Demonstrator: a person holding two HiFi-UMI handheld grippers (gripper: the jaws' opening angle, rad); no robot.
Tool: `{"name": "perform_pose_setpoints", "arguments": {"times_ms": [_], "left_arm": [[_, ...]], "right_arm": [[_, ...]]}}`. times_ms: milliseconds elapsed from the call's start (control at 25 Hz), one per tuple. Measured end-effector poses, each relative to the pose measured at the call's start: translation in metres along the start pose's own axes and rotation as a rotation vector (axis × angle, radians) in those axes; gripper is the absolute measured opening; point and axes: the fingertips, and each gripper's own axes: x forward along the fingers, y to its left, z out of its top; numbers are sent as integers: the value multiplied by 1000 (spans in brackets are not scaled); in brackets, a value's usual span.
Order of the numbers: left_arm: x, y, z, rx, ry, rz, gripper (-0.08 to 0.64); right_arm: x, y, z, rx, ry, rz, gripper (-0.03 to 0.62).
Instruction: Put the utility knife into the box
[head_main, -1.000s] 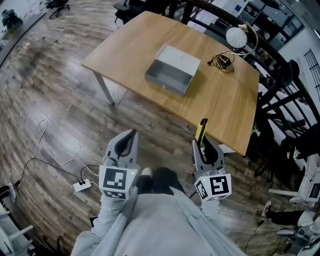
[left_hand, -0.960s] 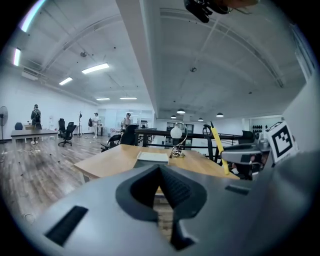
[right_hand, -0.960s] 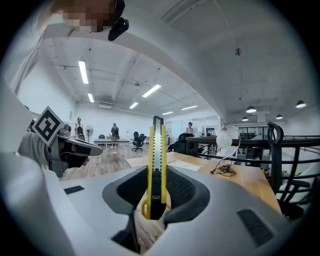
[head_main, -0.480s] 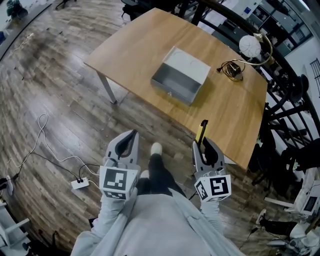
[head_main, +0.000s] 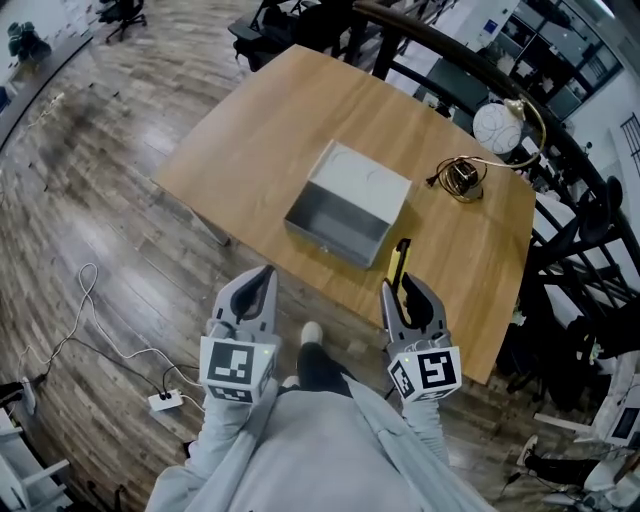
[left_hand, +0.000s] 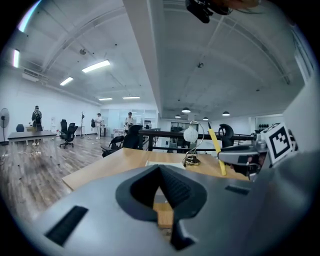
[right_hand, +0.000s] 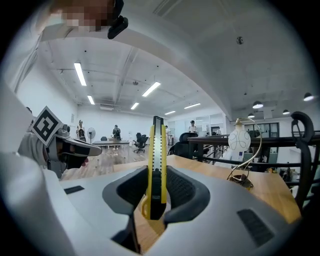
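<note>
The yellow and black utility knife (head_main: 401, 262) stands upright between the jaws of my right gripper (head_main: 405, 292), which is shut on it; in the right gripper view the utility knife (right_hand: 156, 165) rises straight up from the pads. An open grey metal box (head_main: 345, 208) lies on the wooden table (head_main: 250, 130), just ahead and left of the knife tip. My left gripper (head_main: 256, 291) hangs at the table's near edge, shut with nothing held; its jaws meet in the left gripper view, where my left gripper (left_hand: 161, 187) points at the table.
A white globe lamp (head_main: 497, 126) with a coiled cable (head_main: 460, 178) stands at the table's far right. Black railings and chairs (head_main: 570, 250) crowd the right side. A power strip and cables (head_main: 165, 400) lie on the wood floor at left. People stand far off in the hall.
The person has stepped forward: the table and box have come nearer and now lie right in front of both grippers. The knife stays held in the right gripper.
</note>
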Motion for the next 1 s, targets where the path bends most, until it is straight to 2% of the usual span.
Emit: {"name": "perform_pose_setpoints", "arguments": {"times_ms": [280,640,800,1000], "left_arm": [[44,9,25,18,-12,17,19],[65,15,38,16,-10,36,20],[77,22,37,18,-4,18,20],[114,36,42,27,-8,-37,20]], "right_arm": [[38,-31,14,12,-20,23,126],[58,-45,16,25,-17,39,126],[70,-45,15,26,-8,38,126],[95,-55,14,33,1,-4,126]]}}
